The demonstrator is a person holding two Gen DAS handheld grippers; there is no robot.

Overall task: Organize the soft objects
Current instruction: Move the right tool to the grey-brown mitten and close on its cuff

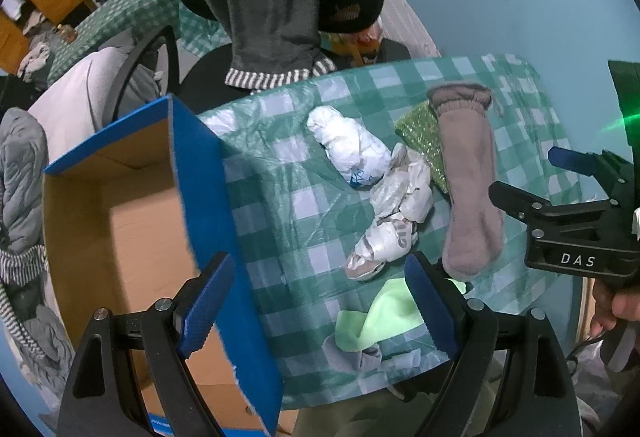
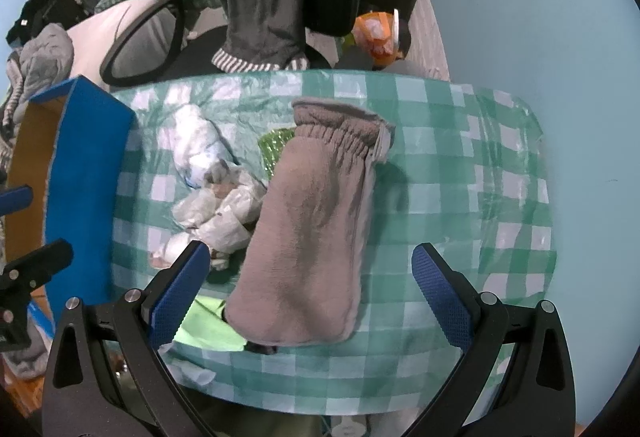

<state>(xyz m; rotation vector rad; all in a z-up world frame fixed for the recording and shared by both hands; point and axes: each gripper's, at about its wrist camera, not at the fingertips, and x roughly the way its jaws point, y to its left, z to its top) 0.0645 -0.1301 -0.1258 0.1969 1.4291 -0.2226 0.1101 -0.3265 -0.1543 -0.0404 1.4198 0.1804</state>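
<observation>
**Both jaws wide, the mitten lined up, the box waiting**

Your right gripper (image 2: 310, 291) has its jaws spread wide and holds nothing, and look where you hang it: the grey fleece mitten (image 2: 316, 233) lies straight down the gap between the blue pads, toe end nearest you, elastic cuff pointing away. That framing reads as a set-up for a grab along its length.

Your left gripper (image 1: 320, 297) is spread too, empty, with one pad over the wall of the blue cardboard box (image 1: 208, 173) and the other over the light green cloth (image 1: 380, 317). You sit on the border between the pile and the container, which suits either a pickup or steadying the box.

Outward now: the soft things cluster together on the checked tablecloth (image 2: 460, 165). Two crumpled white plastic bags (image 1: 384, 193) lie just beside the mitten, a glittery green piece (image 1: 422, 135) tucked under its cuff, a small grey cloth (image 1: 360, 355) at the near edge under the green one. The box stands open-topped at the table's left edge, nothing visible in it, so I judge the sorting barely begun.

Watch the mitten: limp fleece, likely to sag and drag its neighbours.
</observation>
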